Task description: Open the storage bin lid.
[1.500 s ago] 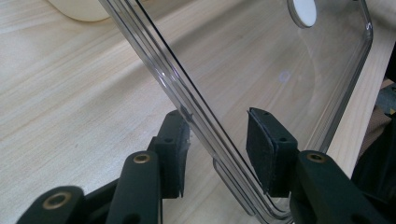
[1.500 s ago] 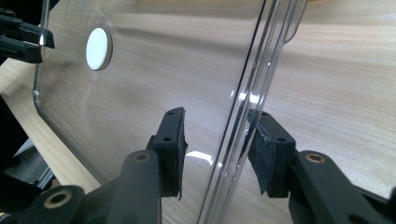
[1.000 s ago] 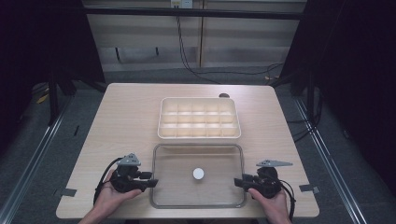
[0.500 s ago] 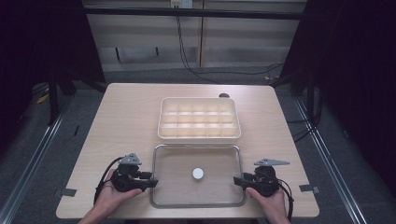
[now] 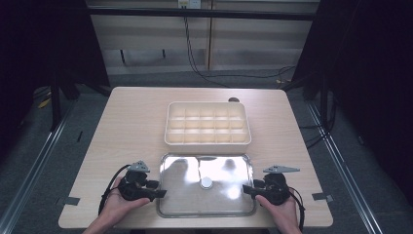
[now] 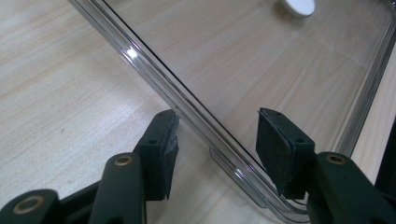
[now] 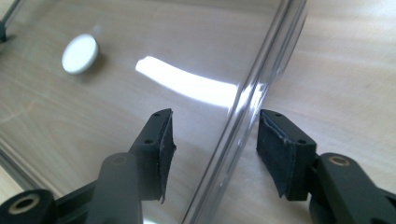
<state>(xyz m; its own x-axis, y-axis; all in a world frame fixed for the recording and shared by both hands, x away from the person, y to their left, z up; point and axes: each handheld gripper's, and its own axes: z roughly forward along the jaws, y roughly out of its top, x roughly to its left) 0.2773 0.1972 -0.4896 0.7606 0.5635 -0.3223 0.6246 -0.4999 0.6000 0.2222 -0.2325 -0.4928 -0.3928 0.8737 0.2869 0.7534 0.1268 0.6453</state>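
A clear rectangular plastic lid [image 5: 185, 195] with a small white round knob [image 5: 206, 183] lies flat on the pale wooden table [image 5: 126, 126], just in front of a cream plastic compartment tray [image 5: 208, 124]. The left gripper [image 6: 215, 140] has its jaws spread wide, straddling the lid's left rim without clamping it. The right gripper [image 7: 212, 140] likewise stands agape astride the right rim, gripping nothing
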